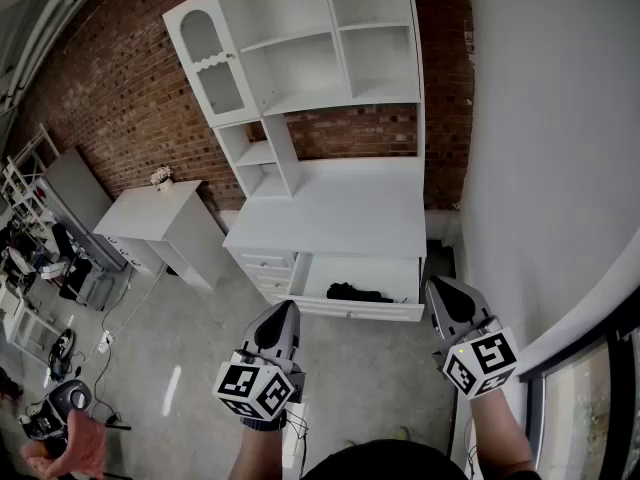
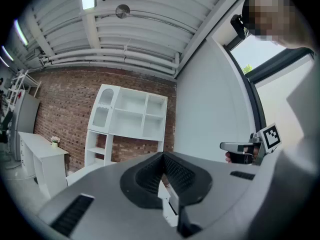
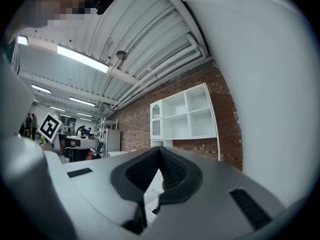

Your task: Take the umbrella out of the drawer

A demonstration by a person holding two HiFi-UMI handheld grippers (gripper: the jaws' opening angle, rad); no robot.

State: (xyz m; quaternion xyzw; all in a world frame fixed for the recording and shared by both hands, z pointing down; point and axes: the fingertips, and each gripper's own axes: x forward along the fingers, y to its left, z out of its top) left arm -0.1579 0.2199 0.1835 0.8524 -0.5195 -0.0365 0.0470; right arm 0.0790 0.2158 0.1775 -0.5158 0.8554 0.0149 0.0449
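Head view, open drawer [image 1: 362, 309], brick wall [image 1: 120, 88]

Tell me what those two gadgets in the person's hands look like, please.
The left gripper and right gripper are matching light grey shells tapering to a point, with black ribbed pads lining the jaws. Each carries a white cube printed with black square markers at its rear.

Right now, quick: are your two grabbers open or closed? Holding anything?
Left gripper: closed, holding nothing.
Right gripper: closed, holding nothing.
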